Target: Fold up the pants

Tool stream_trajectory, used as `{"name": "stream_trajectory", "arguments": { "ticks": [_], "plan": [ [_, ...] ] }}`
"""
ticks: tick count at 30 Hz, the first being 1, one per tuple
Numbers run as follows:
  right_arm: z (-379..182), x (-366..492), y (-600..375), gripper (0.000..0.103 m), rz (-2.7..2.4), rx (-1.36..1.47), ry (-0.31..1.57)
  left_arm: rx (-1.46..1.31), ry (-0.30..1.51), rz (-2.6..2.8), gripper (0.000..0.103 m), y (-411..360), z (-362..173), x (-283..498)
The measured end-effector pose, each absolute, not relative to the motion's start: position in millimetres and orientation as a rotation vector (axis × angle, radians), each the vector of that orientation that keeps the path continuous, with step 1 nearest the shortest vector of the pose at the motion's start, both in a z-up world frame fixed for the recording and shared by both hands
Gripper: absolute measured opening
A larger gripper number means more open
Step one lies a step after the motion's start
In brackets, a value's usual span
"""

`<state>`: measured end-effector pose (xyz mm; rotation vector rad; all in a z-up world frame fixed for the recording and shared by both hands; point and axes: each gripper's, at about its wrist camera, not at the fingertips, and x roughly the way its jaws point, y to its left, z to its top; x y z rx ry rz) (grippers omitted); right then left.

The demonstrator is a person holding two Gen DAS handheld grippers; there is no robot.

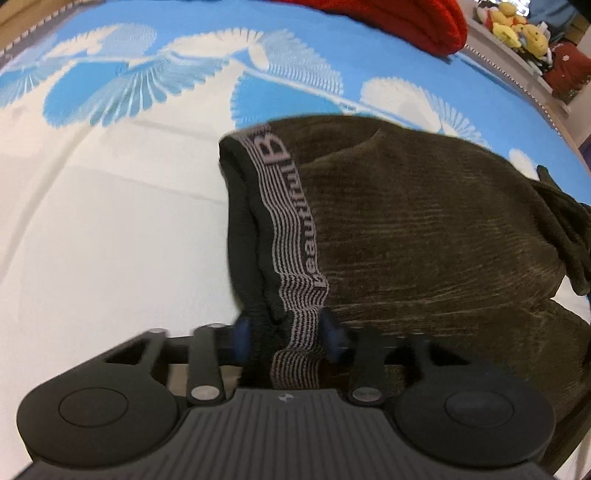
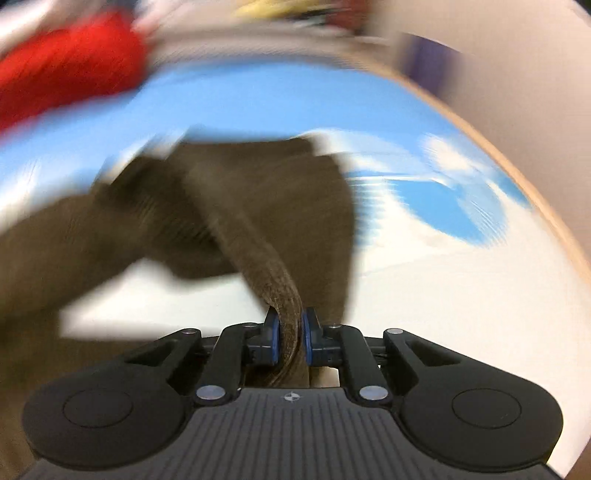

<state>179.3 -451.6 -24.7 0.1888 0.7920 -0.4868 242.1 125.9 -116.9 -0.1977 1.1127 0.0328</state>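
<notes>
Dark olive-brown corduroy pants [image 1: 424, 229] lie on a blue and white patterned bedsheet [image 1: 92, 221]. Their striped grey elastic waistband [image 1: 291, 236] runs down into my left gripper [image 1: 288, 338], which is shut on it between blue pads. In the blurred right wrist view my right gripper [image 2: 291, 338] is shut on a folded edge of the same pants [image 2: 229, 195], which stretch away up and left, lifted off the sheet near the jaws.
A red knitted garment [image 1: 399, 22] lies at the far edge of the bed, also in the right wrist view [image 2: 62, 66]. Plush toys [image 1: 517, 29] sit on a shelf beyond. The bed's wooden edge [image 2: 535, 184] curves along the right.
</notes>
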Motion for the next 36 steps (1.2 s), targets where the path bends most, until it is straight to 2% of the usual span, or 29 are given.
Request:
{"name": "stream_trajectory", "arguments": {
  "ticks": [1, 3, 8, 11, 14, 16, 18, 20, 21, 22, 23, 29, 32, 33, 35, 36],
  "plan": [
    [-22.5, 168.6, -464.6, 0.012, -0.536, 0.235, 0.796, -0.177, 1.097, 0.031, 0.028, 124.6, -113.4, 239.7],
    [-28.4, 148.7, -485.5, 0.011, -0.586, 0.306, 0.867, -0.139, 1.058, 0.027, 0.026, 121.3, -105.5, 234.6],
    [-67.4, 107.3, -503.0, 0.011, -0.547, 0.403, 1.184, -0.079, 0.967, 0.062, 0.023, 127.0, -83.5, 216.2],
    [-89.5, 96.2, -485.8, 0.012, -0.309, 0.319, 1.333, -0.029, 0.946, 0.131, 0.023, 135.7, -78.2, 209.9],
    [-75.6, 88.8, -478.2, 0.014, -0.201, 0.274, 1.255, -0.116, 1.016, 0.146, 0.03, 152.3, -84.9, 209.3],
    [-59.9, 88.7, -479.0, 0.024, -0.183, 0.227, 1.164, -0.127, 1.038, 0.184, 0.033, 158.8, -86.8, 208.8],
    [-47.5, 92.4, -477.1, 0.041, -0.185, 0.159, 1.082, -0.145, 1.033, 0.19, 0.037, 164.4, -85.4, 207.4],
    [-39.9, 104.0, -472.8, 0.047, -0.194, 0.094, 1.002, -0.199, 1.057, 0.17, 0.043, 169.1, -87.7, 209.1],
    [-38.7, 111.9, -468.5, 0.051, -0.197, 0.072, 0.965, -0.219, 1.077, 0.159, 0.053, 169.8, -90.7, 210.2],
    [-37.5, 114.8, -464.3, 0.053, -0.195, 0.058, 0.943, -0.232, 1.098, 0.154, 0.062, 170.5, -93.7, 212.1],
    [-38.7, 124.8, -455.5, 0.055, -0.185, 0.033, 0.924, -0.23, 1.112, 0.158, 0.064, 170.7, -96.4, 212.6],
    [-81.3, 173.9, -410.2, 0.058, -0.151, -0.216, 0.972, -0.225, 1.158, 0.157, 0.067, 169.3, -108.8, 212.4],
    [-108.0, 184.3, -395.3, 0.052, -0.148, -0.334, 1.034, -0.208, 1.165, 0.147, 0.068, 168.6, -111.3, 216.1],
    [-112.8, 187.1, -393.4, 0.033, -0.163, -0.37, 1.045, -0.203, 1.167, 0.144, 0.068, 168.4, -111.5, 216.5],
    [-105.6, 190.1, -402.8, 0.01, -0.222, -0.341, 1.029, -0.203, 1.17, 0.14, 0.068, 169.1, -113.2, 218.3],
    [-98.2, 189.3, -411.5, 0.009, -0.269, -0.273, 0.999, -0.208, 1.173, 0.141, 0.068, 169.7, -114.0, 219.6]
  ]
}}
